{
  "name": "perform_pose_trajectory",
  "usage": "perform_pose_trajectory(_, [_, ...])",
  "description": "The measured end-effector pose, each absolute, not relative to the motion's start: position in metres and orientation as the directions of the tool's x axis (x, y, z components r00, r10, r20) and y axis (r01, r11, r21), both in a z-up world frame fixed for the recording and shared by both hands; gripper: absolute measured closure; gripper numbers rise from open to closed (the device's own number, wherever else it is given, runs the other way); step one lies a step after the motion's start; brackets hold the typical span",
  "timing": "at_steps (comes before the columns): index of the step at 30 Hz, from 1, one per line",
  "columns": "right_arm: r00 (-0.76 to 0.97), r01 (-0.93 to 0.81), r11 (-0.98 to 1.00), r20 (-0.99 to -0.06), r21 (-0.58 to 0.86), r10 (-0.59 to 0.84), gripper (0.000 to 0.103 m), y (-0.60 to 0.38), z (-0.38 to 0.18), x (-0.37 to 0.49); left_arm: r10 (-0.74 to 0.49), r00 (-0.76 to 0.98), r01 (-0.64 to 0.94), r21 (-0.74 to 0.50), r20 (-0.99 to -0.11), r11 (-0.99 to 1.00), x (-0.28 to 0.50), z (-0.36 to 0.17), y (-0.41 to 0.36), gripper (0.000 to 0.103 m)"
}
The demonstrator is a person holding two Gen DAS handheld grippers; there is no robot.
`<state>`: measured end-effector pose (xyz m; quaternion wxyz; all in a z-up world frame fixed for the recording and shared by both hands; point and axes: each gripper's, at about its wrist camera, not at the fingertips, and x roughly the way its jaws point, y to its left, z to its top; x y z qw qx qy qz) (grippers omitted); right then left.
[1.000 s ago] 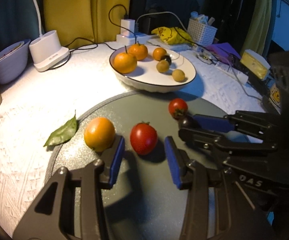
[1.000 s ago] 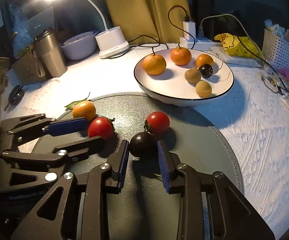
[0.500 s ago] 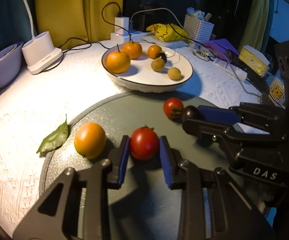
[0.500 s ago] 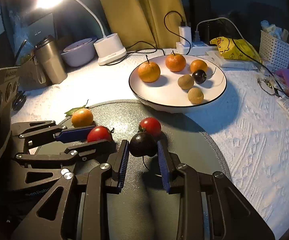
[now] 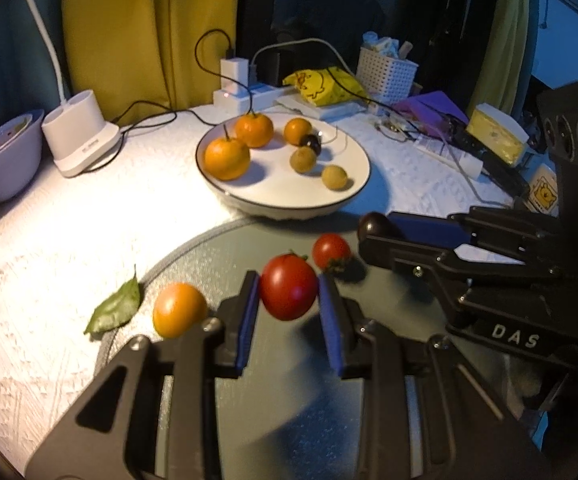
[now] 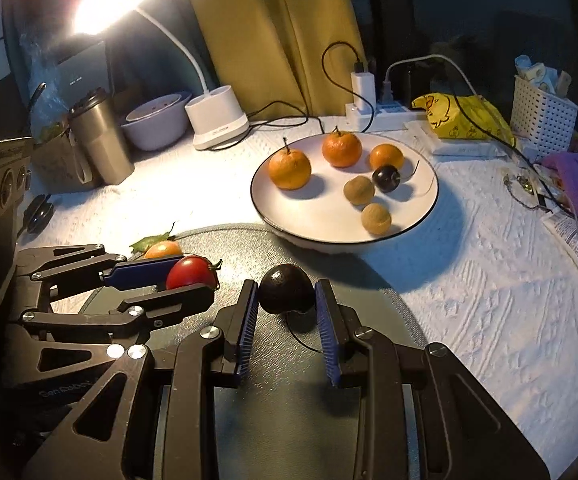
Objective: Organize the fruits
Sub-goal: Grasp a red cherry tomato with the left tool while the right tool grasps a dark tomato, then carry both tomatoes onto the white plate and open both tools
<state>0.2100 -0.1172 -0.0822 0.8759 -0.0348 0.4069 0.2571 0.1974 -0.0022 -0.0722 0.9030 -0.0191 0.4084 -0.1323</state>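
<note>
My left gripper (image 5: 287, 285) is shut on a large red tomato (image 5: 288, 286), held just above the round grey mat (image 5: 217, 248). My right gripper (image 6: 286, 292) is shut on a dark round fruit (image 6: 286, 288) with a thin stem hanging below it. In each wrist view the other gripper shows from the side with its fruit, the tomato (image 6: 191, 274) and the dark fruit (image 5: 373, 226). A small red tomato (image 5: 331, 251) and an orange (image 5: 179, 310) lie on the mat. Behind it, the white plate (image 6: 321, 216) holds three oranges, two brown fruits and a dark one.
A green leaf (image 5: 115, 312) lies at the mat's left edge. At the back stand a lamp base (image 6: 219, 124), a lilac bowl (image 6: 155, 122), a steel tumbler (image 6: 99, 140), a power strip with cables (image 6: 369, 114), a yellow bag (image 6: 461, 118) and a white basket (image 6: 543, 114).
The left gripper's jaws closed on the large red tomato and raised it slightly off the mat. The right gripper kept its grip on the dark fruit, which now hides the small tomato in its view.
</note>
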Motion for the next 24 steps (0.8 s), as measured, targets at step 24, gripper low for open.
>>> perform_pose_trajectory(24, [0.556,-0.458,0.873,-0.712,0.169,0.429,0.072,-0.134,-0.073,0.260,-0.244,0.639,0.225,-0.126,-0.730,0.966,0.251,-0.064,-0.005,0.072])
